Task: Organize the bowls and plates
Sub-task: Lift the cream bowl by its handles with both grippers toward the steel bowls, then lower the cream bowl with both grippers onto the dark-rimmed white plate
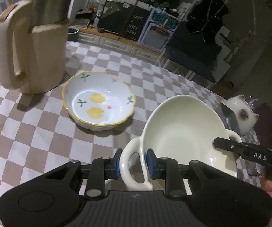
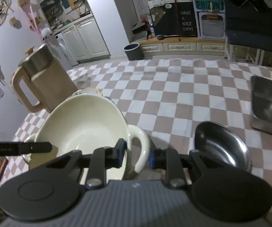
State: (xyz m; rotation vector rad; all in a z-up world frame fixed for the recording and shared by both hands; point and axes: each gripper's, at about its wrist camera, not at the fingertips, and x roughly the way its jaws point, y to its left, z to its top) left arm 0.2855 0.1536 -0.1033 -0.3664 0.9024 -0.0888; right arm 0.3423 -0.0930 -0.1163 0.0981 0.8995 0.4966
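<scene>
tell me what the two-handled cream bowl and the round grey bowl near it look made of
Cream bowl: likely glazed ceramic, with thick walls, rounded loop handles and glossy highlights on the handle.
Round grey bowl: likely stainless steel, thin-rimmed, with a brushed mirror-like sheen and dark reflections inside.

Low in the frame, the left gripper (image 1: 132,163) clamps one handle of the cream bowl (image 1: 183,136); the lemon-painted bowl (image 1: 98,100) sits centre, the beige jug (image 1: 31,53) upper left.

Home dining area: checkered tablecloth (image 2: 173,98), kitchen cabinets (image 2: 86,37), washing machine (image 2: 63,41), "Have a nice day" sign (image 2: 186,23)
</scene>
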